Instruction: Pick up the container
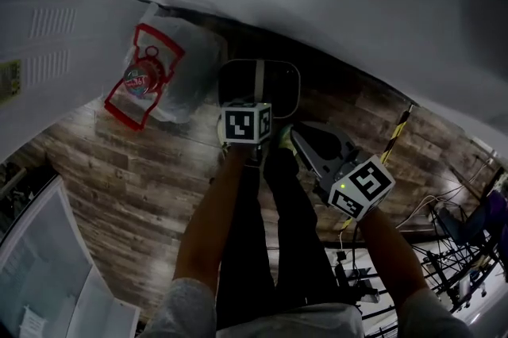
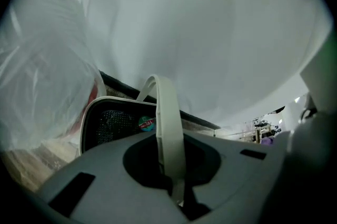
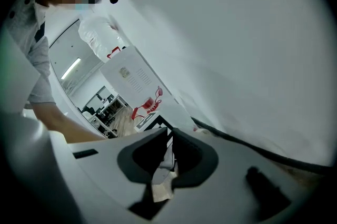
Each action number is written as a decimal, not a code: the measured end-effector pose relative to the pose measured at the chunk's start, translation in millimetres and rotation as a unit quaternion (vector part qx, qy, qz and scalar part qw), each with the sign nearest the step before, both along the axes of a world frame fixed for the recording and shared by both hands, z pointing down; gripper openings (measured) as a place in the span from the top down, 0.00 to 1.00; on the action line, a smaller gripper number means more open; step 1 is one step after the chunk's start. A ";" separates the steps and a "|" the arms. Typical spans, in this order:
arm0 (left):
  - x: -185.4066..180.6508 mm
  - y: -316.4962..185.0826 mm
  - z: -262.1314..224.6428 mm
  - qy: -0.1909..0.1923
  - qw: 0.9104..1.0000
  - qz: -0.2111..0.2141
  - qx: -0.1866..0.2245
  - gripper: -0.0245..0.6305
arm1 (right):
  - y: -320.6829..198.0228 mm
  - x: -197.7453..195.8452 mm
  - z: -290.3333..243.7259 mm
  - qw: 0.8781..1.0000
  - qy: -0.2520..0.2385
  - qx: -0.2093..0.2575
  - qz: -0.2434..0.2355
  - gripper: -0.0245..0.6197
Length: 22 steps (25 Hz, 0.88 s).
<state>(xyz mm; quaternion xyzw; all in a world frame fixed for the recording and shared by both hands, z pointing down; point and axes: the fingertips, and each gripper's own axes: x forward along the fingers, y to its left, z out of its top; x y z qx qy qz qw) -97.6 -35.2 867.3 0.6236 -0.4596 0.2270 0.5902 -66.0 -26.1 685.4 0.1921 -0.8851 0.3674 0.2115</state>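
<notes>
- Wood-pattern flooring (image 1: 135,186) meets a white wall (image 1: 357,3), seen steeply from above over the person's own legs.
- At far left, a clear plastic bag (image 1: 155,74) slumps against the wall. Its red print includes a round emblem whose digits look like "361".
- Just right of the bag sits the container (image 1: 279,84), a dark mesh basket with a cream rim. A small round sticker (image 2: 147,123) on it carries similar digits, too small to confirm.
- The left gripper (image 2: 171,157) has its jaws clamped on the cream handle (image 2: 169,112), which arches upright over the basket.
- The right gripper (image 3: 169,136) hangs beside it, jaws drawn together on nothing.
- With the grip apparently made, the lift looks to be the step in hand. It calls for a straight, steady raise that keeps the basket level and clear of the bag.
</notes>
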 end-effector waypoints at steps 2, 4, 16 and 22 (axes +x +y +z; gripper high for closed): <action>2.1 13.9 -14.3 0.002 1.000 -0.006 -0.012 0.94 | -0.9 4.5 -17.0 1.000 0.005 0.011 -0.002 0.90; 2.0 27.1 -30.4 0.001 1.000 -0.013 -0.020 0.94 | -3.0 8.9 -34.6 1.000 0.011 0.027 -0.005 0.90; -13.6 45.4 -155.0 0.009 0.999 -0.049 -0.021 0.94 | -38.4 28.9 -138.4 0.995 0.027 0.095 0.018 0.90; -20.3 38.4 -217.3 0.011 0.998 -0.055 -0.010 0.94 | -55.2 46.4 -187.3 0.991 0.025 0.119 0.049 0.90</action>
